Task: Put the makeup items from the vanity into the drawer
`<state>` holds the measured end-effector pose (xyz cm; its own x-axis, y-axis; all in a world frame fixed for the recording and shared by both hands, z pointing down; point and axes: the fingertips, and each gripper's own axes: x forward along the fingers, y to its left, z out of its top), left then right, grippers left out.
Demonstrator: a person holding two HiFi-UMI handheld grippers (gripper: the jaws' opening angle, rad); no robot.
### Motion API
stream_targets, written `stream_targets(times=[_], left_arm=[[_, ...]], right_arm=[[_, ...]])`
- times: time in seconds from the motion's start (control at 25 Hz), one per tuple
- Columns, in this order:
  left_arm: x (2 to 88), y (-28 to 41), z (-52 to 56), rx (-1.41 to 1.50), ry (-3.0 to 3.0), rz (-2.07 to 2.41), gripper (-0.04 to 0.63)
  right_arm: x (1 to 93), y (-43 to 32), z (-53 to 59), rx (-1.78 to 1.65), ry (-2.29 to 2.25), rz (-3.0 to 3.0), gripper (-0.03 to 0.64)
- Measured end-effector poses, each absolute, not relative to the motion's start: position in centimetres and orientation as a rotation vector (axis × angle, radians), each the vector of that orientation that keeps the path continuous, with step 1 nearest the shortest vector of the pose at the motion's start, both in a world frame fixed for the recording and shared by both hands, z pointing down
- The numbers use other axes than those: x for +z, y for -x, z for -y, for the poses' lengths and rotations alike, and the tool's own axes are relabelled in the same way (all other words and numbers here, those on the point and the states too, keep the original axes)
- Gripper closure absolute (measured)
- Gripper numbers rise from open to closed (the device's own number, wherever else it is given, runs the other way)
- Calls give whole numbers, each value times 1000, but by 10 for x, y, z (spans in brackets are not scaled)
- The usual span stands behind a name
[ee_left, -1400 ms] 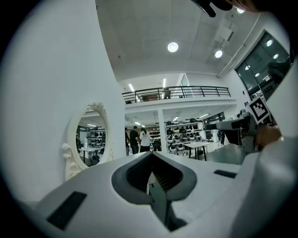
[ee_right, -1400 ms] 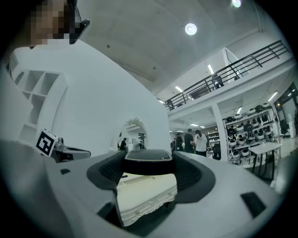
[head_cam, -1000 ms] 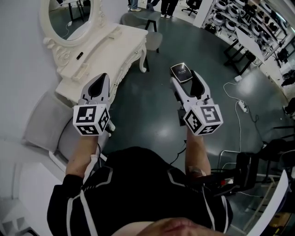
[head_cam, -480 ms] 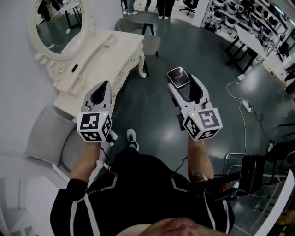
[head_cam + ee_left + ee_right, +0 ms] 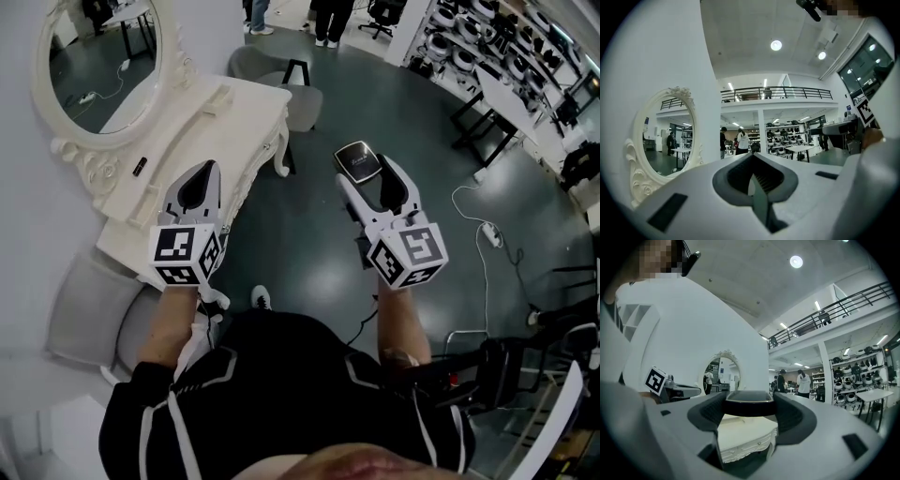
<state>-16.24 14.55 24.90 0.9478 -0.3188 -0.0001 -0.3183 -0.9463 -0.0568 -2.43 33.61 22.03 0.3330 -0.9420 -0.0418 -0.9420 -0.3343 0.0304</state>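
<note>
My right gripper (image 5: 366,171) is shut on a flat black makeup compact (image 5: 359,160), held out over the dark floor to the right of the white vanity (image 5: 234,112). In the right gripper view the compact (image 5: 749,408) spans the gap between both pads, with the vanity (image 5: 745,439) and its oval mirror (image 5: 720,376) beyond. My left gripper (image 5: 202,176) hovers by the vanity's front corner, shut with nothing in it; its jaws (image 5: 753,180) meet in a line. A small dark item (image 5: 139,167) lies on the vanity top. No drawer stands out from the vanity's front.
A grey padded stool (image 5: 89,305) sits at the lower left beside the vanity, and a grey chair (image 5: 298,86) stands beyond it. A cable and power strip (image 5: 488,229) lie on the floor at right. Shelving and several people are far behind.
The view has shifted so the vanity and mirror now sit further left and nearer. A shoe has come into view below. Both grippers keep their pose, the compact still in the right one.
</note>
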Motion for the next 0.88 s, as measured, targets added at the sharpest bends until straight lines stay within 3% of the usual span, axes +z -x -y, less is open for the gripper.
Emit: stream_targets(times=[0.88], left_arm=[[273, 102, 29, -37, 3099, -587, 592]], right_arm=[[226, -57, -136, -21, -2481, 1909, 290]])
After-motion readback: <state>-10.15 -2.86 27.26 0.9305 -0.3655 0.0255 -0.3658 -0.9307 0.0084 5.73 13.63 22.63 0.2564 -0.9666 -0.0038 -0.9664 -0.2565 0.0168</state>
